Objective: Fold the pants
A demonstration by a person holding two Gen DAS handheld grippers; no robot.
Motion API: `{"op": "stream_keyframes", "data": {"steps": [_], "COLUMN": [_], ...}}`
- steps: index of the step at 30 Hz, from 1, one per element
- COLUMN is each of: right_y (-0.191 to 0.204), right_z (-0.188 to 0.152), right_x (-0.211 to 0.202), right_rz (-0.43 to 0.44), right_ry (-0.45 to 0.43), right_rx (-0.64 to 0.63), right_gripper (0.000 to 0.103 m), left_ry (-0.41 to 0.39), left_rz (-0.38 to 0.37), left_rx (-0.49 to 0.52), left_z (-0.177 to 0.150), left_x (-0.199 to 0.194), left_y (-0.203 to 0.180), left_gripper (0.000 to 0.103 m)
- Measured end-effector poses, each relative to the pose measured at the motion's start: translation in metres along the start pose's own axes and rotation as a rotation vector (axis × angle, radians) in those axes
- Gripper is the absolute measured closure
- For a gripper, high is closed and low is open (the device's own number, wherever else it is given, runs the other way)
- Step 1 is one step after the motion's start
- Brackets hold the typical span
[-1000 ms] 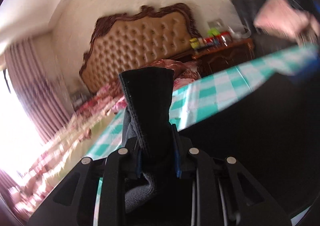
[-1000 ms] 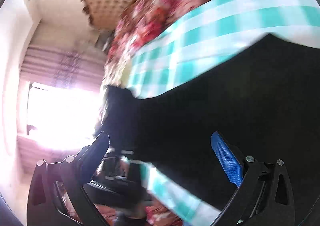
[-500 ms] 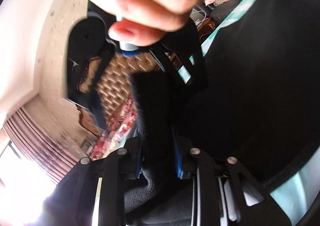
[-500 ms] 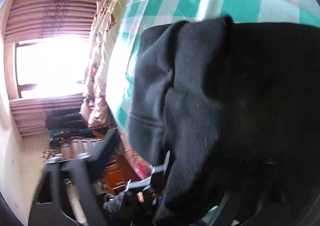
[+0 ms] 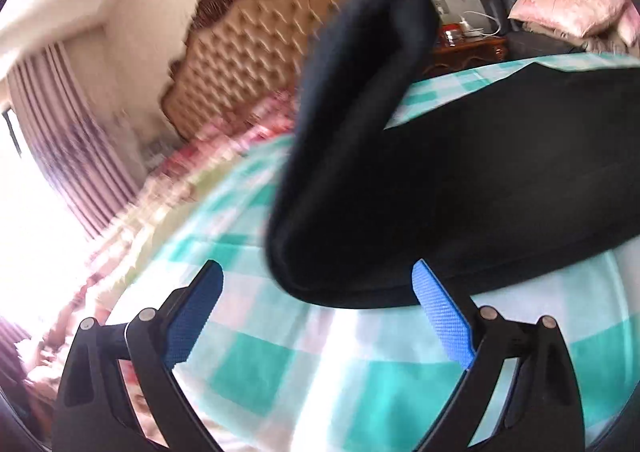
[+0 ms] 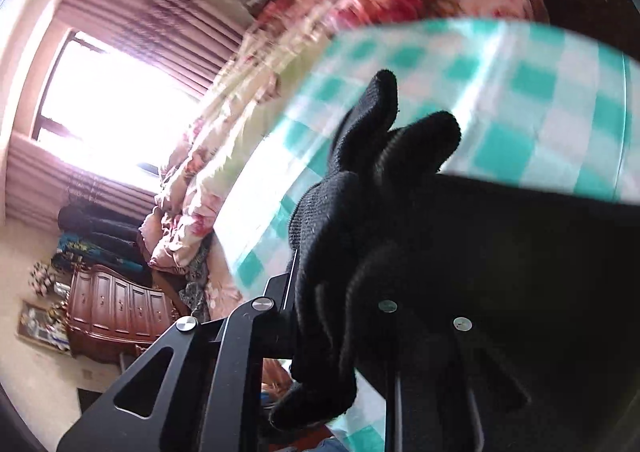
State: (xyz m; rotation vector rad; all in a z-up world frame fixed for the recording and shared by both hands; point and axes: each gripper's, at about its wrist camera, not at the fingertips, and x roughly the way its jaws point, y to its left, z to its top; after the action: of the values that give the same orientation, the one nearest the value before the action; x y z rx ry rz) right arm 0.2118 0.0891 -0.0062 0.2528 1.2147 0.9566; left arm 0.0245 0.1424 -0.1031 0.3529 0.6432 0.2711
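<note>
Fold under way: right gripper (image 6: 360, 284) clamps a bunch of the pants (image 5: 500, 180), lifted over the bed (image 5: 280, 364). Left gripper (image 5: 316, 316) gapes empty. Laying flat remains.

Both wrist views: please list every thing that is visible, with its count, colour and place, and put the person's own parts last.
pants: one, black, on the checked cloth, one end lifted
checked cloth: one, teal and white, under the pants
headboard: one, tan, tufted, behind
pillow: one, pink, far right
curtains: purple, by the window
dresser: one, reddish wood, on the floor
left gripper: open, empty
right gripper: shut on the pants
</note>
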Motion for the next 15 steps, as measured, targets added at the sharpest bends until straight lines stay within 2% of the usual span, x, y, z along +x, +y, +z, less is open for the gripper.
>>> {"op": "stream_keyframes", "data": {"steps": [2,4,5,7,9,12,15], "right_y": [0.012,0.022,0.025,0.027,0.022,-0.006,-0.066], "right_z": [-0.001,-0.003,-0.006,-0.01,-0.02,-0.047,-0.089], "right_x": [-0.015,-0.035,-0.047,-0.069,-0.1,-0.14,-0.159], "right_rz": [-0.013,-0.026,-0.026,-0.033,-0.042,-0.063,-0.097], "right_ry": [-0.023,-0.067,-0.092,-0.133,-0.187,-0.284,-0.341], "right_rx": [-0.028,-0.047,-0.053,-0.068,-0.081,-0.048,0.068], "right_gripper": [0.083,0.084,0.084,0.084,0.085,0.085,0.085], "left_ry": [0.042,0.112,0.137,0.141,0.132,0.113,0.111], "left_rz": [-0.038,-0.004,-0.013,-0.025,-0.02,0.001,-0.006], "left_rx": [-0.047,-0.065,-0.094,-0.127,-0.094,-0.041,-0.04], "left_z": [0.012,0.017,0.023,0.029,0.032,0.03,0.025], "left_x": [0.013,0.025,0.033,0.035,0.035,0.03,0.028], "left_y": [-0.003,-0.004,-0.004,-0.002,-0.004,-0.009,-0.006], "left_gripper": [0.007,0.007,0.006,0.006,0.006,0.006,0.005]}}
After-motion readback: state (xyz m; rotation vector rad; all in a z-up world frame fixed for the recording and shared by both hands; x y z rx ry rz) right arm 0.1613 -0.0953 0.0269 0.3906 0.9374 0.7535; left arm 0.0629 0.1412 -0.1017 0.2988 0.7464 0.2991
